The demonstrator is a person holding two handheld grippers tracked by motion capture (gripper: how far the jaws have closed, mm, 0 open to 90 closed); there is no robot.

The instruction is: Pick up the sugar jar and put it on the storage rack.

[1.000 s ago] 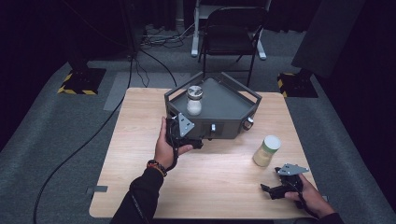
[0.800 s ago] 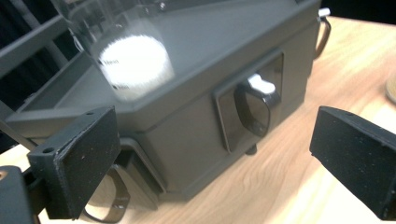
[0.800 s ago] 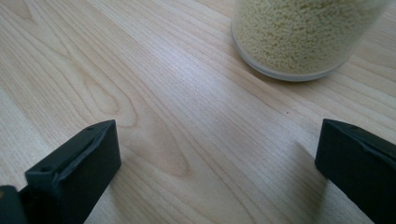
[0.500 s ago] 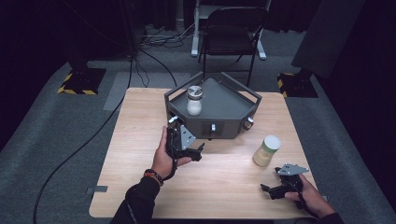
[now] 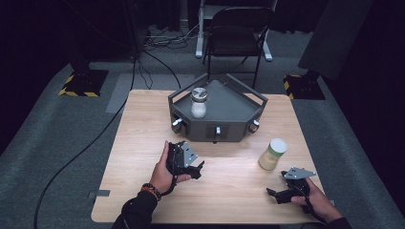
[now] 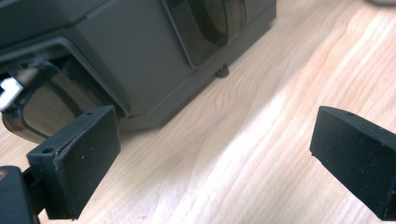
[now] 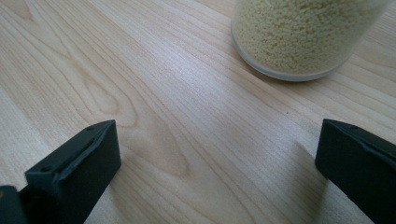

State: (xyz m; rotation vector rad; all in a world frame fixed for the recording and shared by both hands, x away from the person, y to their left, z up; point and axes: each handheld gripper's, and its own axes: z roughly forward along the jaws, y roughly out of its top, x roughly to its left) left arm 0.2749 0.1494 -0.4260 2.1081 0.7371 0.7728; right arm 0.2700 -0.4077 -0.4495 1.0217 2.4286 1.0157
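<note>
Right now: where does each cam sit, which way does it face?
High view: above the near edge, facing forward-down on the wooden table; both forearms, left gripper, right gripper.
Left gripper view: behind open jaws, facing the dark grey angular tray.
Right gripper view: behind open jaws, facing the grain-filled clear jar.
Shared: high view shows tray and jar.

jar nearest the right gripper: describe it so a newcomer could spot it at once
Start at the dark grey angular tray at the far middle of the wooden table. On the bare wood off its front right corner, between it and the right gripper, stands the jar. It has a pale lid and yellowish grains, unlike the metal-lidded jar of white powder up in the tray.
</note>
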